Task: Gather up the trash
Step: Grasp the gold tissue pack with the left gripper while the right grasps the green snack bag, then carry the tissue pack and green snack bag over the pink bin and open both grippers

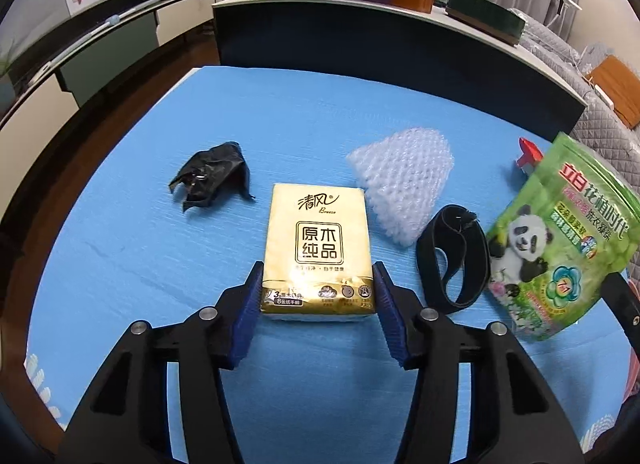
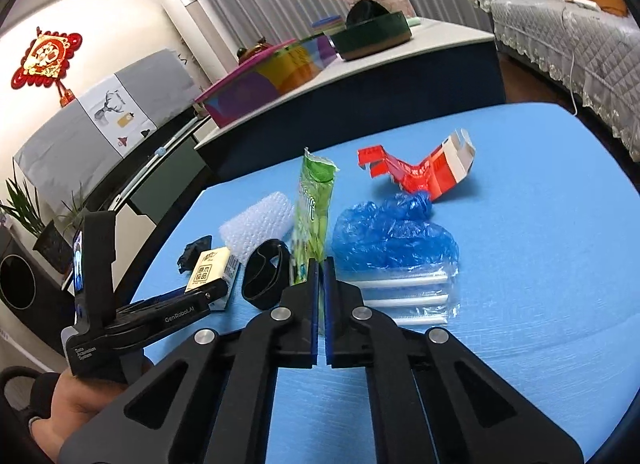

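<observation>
A gold tissue pack [image 1: 316, 240] lies on the blue table cover [image 1: 120, 256]. My left gripper [image 1: 318, 276] has its blue pads pressed on both sides of the pack's near end; the right wrist view shows the same gripper [image 2: 216, 288] on the pack [image 2: 208, 268]. My right gripper [image 2: 321, 264] is shut on the lower edge of a green panda-print pouch [image 2: 312, 204], seen edge-on and standing upright. The left wrist view shows that pouch [image 1: 560, 232] lifted at the right.
Crumpled black plastic [image 1: 212, 176], white bubble wrap [image 1: 400, 184] and a black strap loop [image 1: 452, 260] lie around the pack. A torn red carton [image 2: 420, 172], a blue plastic bag [image 2: 392, 232] and clear zip bags [image 2: 416, 296] lie right of the pouch. A dark counter [image 1: 400, 48] stands behind.
</observation>
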Available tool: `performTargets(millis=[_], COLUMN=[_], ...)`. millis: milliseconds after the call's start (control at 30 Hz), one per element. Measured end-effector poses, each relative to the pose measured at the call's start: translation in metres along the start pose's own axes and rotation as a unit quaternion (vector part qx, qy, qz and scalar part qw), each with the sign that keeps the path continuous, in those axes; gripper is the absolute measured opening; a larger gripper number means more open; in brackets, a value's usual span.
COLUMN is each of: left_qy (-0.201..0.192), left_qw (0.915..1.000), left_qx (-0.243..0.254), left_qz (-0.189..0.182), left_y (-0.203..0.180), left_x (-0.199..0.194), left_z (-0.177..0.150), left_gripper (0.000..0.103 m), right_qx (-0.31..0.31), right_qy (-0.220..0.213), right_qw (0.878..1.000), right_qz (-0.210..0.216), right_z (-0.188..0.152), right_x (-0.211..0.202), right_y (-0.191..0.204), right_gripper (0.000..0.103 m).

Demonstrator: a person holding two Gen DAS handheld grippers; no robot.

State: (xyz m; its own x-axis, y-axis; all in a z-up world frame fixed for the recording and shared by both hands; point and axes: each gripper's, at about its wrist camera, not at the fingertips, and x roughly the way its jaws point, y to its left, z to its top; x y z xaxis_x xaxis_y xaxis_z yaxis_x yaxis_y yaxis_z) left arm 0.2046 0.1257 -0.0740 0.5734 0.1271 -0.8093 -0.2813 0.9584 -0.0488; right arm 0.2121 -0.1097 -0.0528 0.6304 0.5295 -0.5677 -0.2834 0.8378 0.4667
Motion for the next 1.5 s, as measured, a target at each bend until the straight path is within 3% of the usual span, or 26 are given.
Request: performTargets(millis=[700, 1500], left_qy=[-0.078, -0.137], left_qw=[0.9959, 0.9832], left_qx=[0.028, 0.085], left_qz=[-0.034, -0.085], left_y=[-0.017, -0.060], left_x=[-0.061, -0.118], left_z=[-0.002, -0.018], left_gripper=[0.052, 0.052], right_qx=[-0.051, -0.121], right_qy=[-0.053, -0.085], right_qw=[0.997, 0.981], right_qz=[-0.021, -0.128], right_z=[0.008, 0.052], right_x=[-0.076, -0.180], right_y=[0.017, 0.000], right_gripper=[0.001, 0.001])
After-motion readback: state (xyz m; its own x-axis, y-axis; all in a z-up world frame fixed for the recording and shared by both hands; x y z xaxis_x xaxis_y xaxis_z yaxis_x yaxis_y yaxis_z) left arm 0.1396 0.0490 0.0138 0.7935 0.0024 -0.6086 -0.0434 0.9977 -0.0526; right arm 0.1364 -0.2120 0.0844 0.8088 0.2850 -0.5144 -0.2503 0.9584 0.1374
